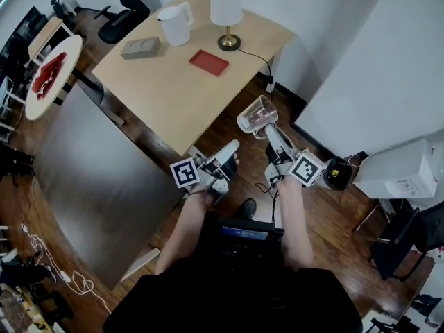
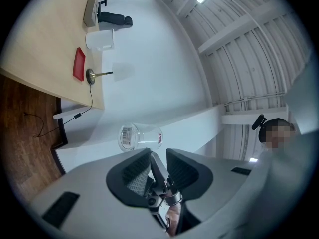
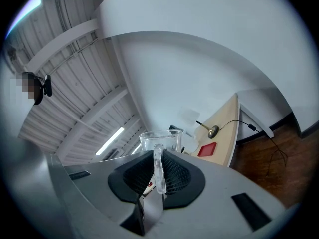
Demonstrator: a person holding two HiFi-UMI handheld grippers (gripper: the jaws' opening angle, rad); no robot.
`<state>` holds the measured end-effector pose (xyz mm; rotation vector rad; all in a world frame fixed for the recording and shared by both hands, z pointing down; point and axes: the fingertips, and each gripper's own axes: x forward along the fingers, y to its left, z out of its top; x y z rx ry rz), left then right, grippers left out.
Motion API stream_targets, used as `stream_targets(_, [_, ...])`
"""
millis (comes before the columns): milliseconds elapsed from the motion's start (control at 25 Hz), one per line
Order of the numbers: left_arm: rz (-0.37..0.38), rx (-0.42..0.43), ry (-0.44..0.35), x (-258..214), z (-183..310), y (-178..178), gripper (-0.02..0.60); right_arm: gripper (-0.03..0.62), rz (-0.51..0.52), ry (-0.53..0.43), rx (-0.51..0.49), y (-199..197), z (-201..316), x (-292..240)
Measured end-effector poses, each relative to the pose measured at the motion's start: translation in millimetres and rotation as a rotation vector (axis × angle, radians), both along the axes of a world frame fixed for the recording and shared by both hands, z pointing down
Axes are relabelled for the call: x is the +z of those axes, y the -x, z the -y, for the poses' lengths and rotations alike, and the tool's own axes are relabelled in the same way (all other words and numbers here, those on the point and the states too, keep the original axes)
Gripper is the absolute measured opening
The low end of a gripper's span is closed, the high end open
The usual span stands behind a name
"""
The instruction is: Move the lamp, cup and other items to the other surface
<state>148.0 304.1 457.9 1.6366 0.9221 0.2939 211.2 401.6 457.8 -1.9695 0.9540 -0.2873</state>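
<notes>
My right gripper (image 1: 269,130) is shut on the handle of a clear glass cup (image 1: 255,114), held in the air over the wooden floor, right of the table's near corner. In the right gripper view the cup's handle (image 3: 159,171) sits between the black pads (image 3: 179,176). My left gripper (image 1: 229,148) hovers beside it, slightly open with nothing between its jaws; its view shows the cup (image 2: 141,136) just beyond the pads. On the light wooden table (image 1: 159,92) stand a white-shaded lamp (image 1: 227,12), a white jug (image 1: 175,23), a grey block (image 1: 141,47) and a red tray (image 1: 209,62).
A large dark grey surface (image 1: 97,179) lies left of the person's arms. A round white table (image 1: 69,50) carrying red items is at far left, an office chair (image 1: 128,9) behind the wooden table. The lamp's cord (image 1: 260,60) hangs off the table's right edge. A white box (image 1: 402,168) stands at right.
</notes>
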Motion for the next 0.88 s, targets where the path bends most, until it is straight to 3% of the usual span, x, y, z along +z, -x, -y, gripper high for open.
stream_targets(280, [0.001,0.033,-0.022,-1,-47,-29,0.115,0.072,-0.005,-0.025,0.022,-20,-46,2])
stream_targets(680, [0.005,0.049,0.012,7,-56,-65,0.115,0.072,-0.005,0.023,0.031,-46,-53,10])
stream_targets(880, [0.018,0.022,0.046,18,-30,-132,0.115,0.072,0.002,0.057,0.011,-110,-27,18])
